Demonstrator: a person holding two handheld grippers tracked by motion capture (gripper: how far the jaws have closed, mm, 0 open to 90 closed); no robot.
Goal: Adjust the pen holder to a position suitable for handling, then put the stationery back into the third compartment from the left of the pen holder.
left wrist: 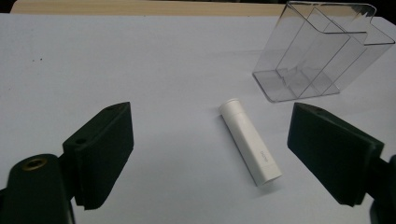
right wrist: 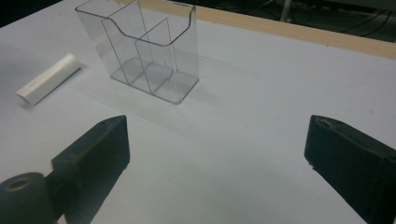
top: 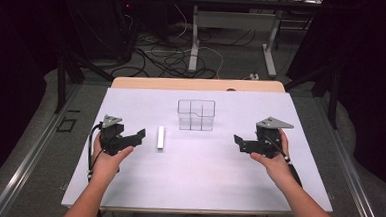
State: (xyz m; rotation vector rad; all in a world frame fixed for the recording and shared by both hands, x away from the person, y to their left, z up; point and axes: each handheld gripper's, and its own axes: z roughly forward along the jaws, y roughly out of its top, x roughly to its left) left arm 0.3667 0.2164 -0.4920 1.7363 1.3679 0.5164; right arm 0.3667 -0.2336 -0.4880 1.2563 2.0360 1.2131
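Nearest the person, two forearms came in over the table's (top: 127,185) front edge, each hand carrying a black gripper above the pale sheet that covered the tabletop. The left gripper (top: 140,135) hung low over the left half of the sheet, its jaws standing wide apart with nothing between the pads. In the left gripper view those jaws framed a white tube (left wrist: 250,141), which lay flat on the sheet a little ahead of them, untouched and nearer the right-hand jaw of that view. The right gripper (top: 238,141) hovered over the right half, well apart from the left one, its jaws also spread wide and holding nothing; in the right gripper view there was just bare sheet between them.

From above, the white tube lay just beside the left gripper's tips, its length running away from the person. Farther back, near the middle of the table, stood a clear plastic organizer (top: 196,115), upright, split by thin walls into compartments, all of them empty. The tube was near it but not touching, off to its left and nearer the person. Behind the table, cables (top: 168,57) sprawled on the dark floor around the legs of another table (top: 194,43).
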